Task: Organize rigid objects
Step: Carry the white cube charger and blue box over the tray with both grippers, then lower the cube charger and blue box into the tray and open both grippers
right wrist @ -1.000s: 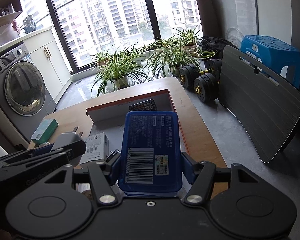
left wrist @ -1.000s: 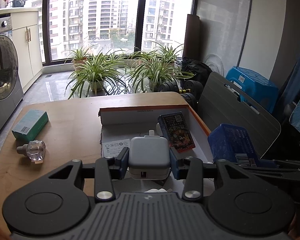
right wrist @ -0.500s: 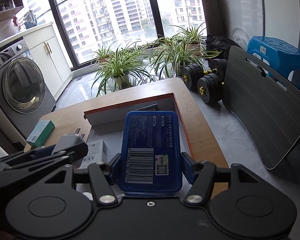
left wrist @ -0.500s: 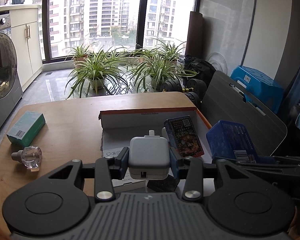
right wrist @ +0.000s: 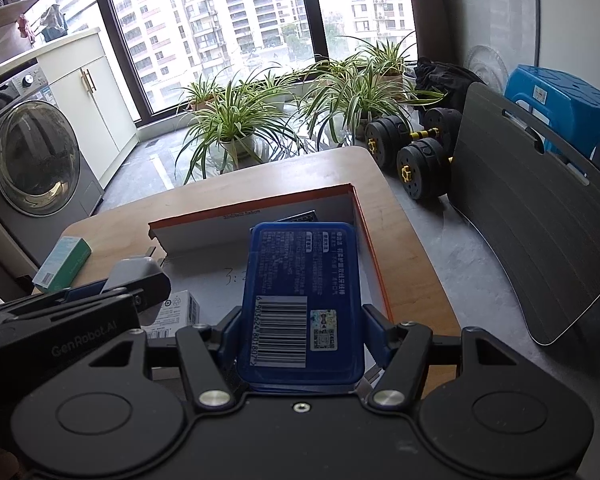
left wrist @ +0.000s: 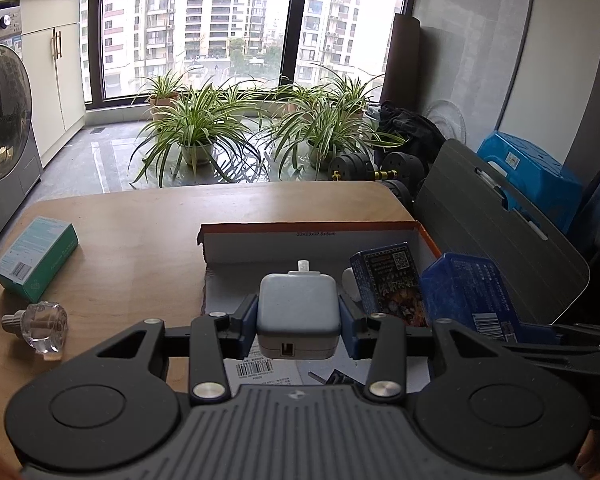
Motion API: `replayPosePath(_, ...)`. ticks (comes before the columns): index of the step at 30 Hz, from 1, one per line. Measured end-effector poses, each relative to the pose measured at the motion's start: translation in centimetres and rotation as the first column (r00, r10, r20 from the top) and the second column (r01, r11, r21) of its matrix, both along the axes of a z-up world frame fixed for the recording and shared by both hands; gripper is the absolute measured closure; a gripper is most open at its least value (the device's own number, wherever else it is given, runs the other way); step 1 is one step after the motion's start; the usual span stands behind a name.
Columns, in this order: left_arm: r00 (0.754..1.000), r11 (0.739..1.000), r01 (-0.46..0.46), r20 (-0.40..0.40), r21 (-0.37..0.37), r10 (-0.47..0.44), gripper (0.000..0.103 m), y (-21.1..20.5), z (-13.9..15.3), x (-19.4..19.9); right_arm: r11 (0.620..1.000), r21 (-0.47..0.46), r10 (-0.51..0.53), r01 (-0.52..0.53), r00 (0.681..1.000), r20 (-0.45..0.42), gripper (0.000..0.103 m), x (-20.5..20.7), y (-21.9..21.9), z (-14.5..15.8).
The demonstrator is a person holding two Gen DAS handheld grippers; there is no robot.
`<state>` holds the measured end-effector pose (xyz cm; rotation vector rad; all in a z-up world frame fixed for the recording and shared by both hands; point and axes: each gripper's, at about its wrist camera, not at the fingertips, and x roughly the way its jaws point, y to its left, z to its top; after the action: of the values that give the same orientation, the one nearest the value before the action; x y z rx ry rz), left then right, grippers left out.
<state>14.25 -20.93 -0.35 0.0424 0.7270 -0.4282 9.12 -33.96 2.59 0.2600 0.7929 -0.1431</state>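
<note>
My left gripper is shut on a grey-white charger, held above the near part of an orange-edged cardboard box. My right gripper is shut on a blue plastic case with a barcode label, held over the box's right side. The blue case also shows in the left wrist view, and the charger in the right wrist view. Inside the box lie a dark card pack and a white carton.
On the wooden table left of the box lie a teal carton and a clear glass bottle. Beyond the table stand potted plants, a washing machine, dumbbells, a grey board and a blue stool.
Both grippers have risen and drawn back slightly over the box, each keeping its object. The card pack and table objects look lower and farther in the views.
</note>
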Motion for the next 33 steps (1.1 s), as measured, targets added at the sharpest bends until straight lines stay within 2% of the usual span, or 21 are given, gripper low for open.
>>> replayPosePath(10, 1.0, 1.0, 0.002, -0.028, -0.001, -0.002, 0.061, -0.7, -0.9, 1.9, 1.0, 0.002, 0.004, -0.004, 1.0, -0.014, 0.028, 1.3, -0.2, -0.7)
replayPosePath(21, 0.998, 1.0, 0.018, -0.06, -0.025, -0.02, 0.061, -1.8, -1.4, 3.3, 0.999, 0.001, -0.05, 0.05, 0.998, 0.033, 0.027, -0.2, -1.0, 0.4)
replayPosePath(24, 0.997, 0.998, 0.037, -0.07, -0.056, -0.04, 0.042, -2.0, -1.2, 3.2, 0.998, 0.0, -0.061, 0.061, 0.997, 0.041, 0.027, -0.6, -1.0, 0.8)
replayPosePath(28, 0.998, 0.998, 0.039, -0.037, -0.045, -0.041, 0.032, -1.7, -0.5, 2.3, 0.998, 0.008, -0.063, 0.063, 0.997, 0.047, 0.027, -1.1, -0.6, 1.1)
replayPosePath(33, 1.0, 0.999, 0.002, -0.017, -0.036, -0.003, 0.025, 0.1, 0.4, 1.4, 0.999, 0.005, -0.034, 0.034, 0.998, 0.053, 0.027, -1.4, 0.9, 1.7)
